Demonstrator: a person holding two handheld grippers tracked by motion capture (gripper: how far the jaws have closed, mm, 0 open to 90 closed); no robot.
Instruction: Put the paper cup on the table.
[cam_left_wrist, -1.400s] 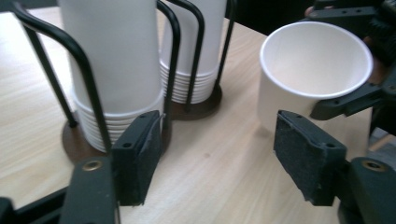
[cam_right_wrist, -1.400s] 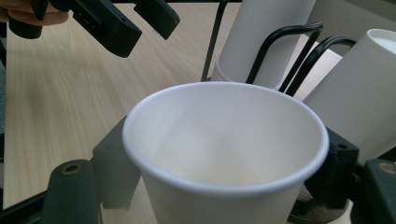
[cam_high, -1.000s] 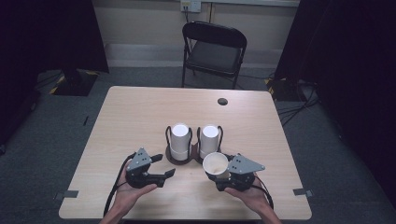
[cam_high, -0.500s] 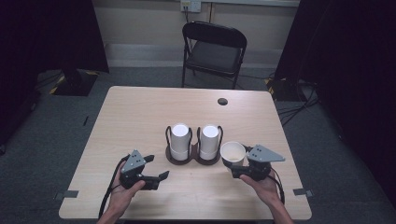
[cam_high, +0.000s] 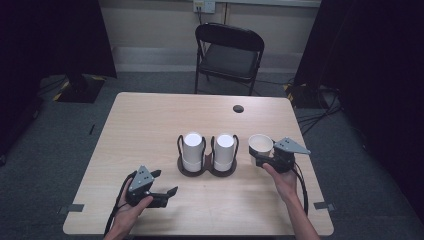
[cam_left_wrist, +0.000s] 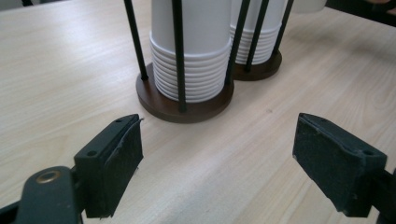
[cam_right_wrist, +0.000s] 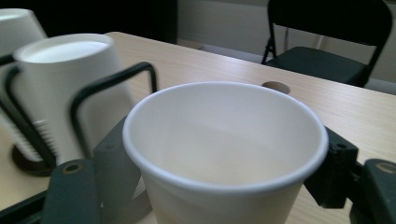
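Paper cup (cam_high: 261, 144), white and upright with its mouth open to the ceiling, sits clenched between the jaws of the right hand-held gripper (cam_high: 262, 159), at about four o'clock on the counter (cam_high: 150, 120), just right of the cup holders. In the right gripper view the cup (cam_right_wrist: 224, 154) stands between the two black jaws, one pressed against each side of its wall below the rim, so this gripper is grasping it. Whether the cup's base rests on the wood or hangs just above it cannot be told.

At the counter's centre stand two round dark bases with black wire loops, each holding a stack of upturned white cups: the left stack (cam_high: 192, 150) and the right stack (cam_high: 224, 151), side by side and nearly touching. The held cup is near the right stack but apart from it.

The left hand-held gripper (cam_high: 165, 184) lies low at about seven o'clock, its jaws spread wide and released; they have just been opening, with nothing between them. In the left gripper view the fingertips (cam_left_wrist: 116, 158) frame bare wood, and the left stack's brown base (cam_left_wrist: 184, 105) lies just beyond them, untouched.

A small dark round hole (cam_high: 238, 108) sits near one o'clock on the counter, and a black folding chair (cam_high: 228, 52) stands past the far edge at twelve o'clock.
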